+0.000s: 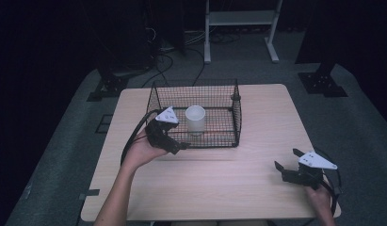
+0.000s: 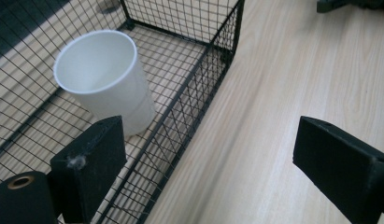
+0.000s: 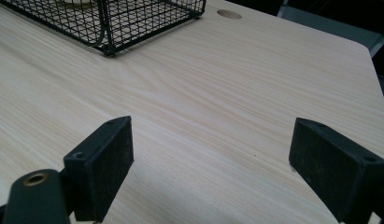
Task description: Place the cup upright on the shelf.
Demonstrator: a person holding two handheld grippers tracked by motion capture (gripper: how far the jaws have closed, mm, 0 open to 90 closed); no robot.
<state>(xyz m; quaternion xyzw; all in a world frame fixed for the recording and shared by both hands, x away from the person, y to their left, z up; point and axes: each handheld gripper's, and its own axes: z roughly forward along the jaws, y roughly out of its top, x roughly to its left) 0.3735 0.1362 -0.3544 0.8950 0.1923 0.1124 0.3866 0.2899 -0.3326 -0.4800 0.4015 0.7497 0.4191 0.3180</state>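
And here is the white cup (image 1: pixel 195 120), standing upright on the floor of the black wire basket (image 1: pixel 236 118), toward the basket's near-left part, open mouth up. In the left gripper view the cup (image 2: pixel 105 79) looks thin-walled, smooth and plain, most likely plastic or paper, so I judge it light and easy to dent: a hard squeeze across the rim would probably buckle it, and the slick wall could slide out of a loose pinch. The better hold, to my eye, is across the body a little below the rim, or one jaw inside and one outside the lip, with gentle pressure.

Out from the cup: the left claw (image 1: pixel 179 145) sits at the basket's near wall, just beside the cup, jaws spread wide with nothing between them; in its own view the left claw (image 2: pixel 203 161) straddles the basket (image 2: pixel 206 74) edge, one jaw over the mesh, one over bare wood. Any approach has to come over that wall.

Well apart from the basket, the right claw (image 1: pixel 287 162) rests low over the pale wooden surface (image 1: pixel 219 179), jaws likewise spread and empty.
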